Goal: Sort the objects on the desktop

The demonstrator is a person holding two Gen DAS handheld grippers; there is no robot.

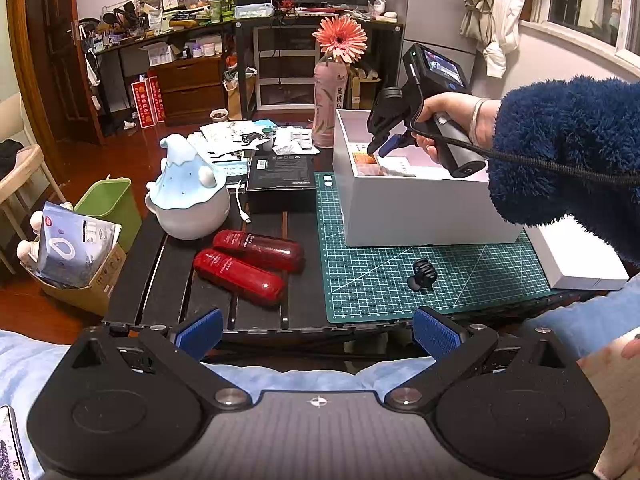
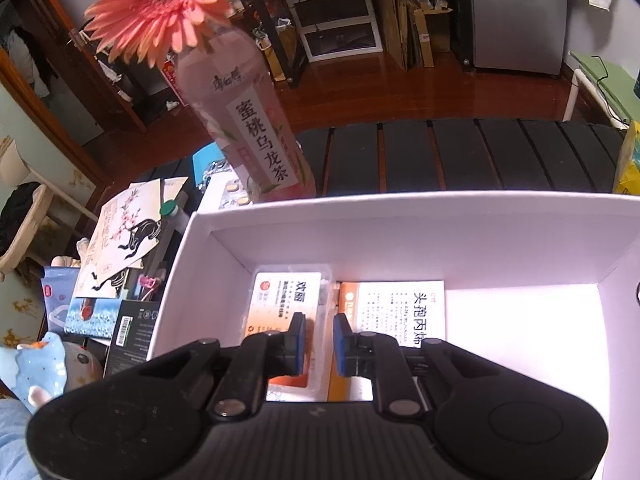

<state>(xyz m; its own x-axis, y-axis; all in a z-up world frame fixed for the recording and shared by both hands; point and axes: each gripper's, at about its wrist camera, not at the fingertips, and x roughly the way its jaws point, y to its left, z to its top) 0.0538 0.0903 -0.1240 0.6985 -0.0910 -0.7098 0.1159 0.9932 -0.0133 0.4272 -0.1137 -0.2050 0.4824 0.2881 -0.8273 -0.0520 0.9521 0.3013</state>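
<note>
- My right hand-held gripper [image 2: 319, 334] sits inside the white box [image 2: 400, 236], jaws narrowly apart, seemingly gripping nothing, above the medicine packets [image 2: 280, 292]
- My left hand-held gripper [image 1: 316, 332] gapes wide, empty

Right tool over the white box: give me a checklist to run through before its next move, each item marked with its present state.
1. Right tool inside the white box: ok.
2. Nothing between its pads: ok; narrow gap, bare.
3. Medicine packs lying flat on the box floor: ok.
4. Way out of the box free: cannot tell; the flower bottle stands just beyond the far wall.
5. Left tool open and empty: ok.
6. Things left to sort: not ok; red bottles and black clip remain out on the table.
</note>
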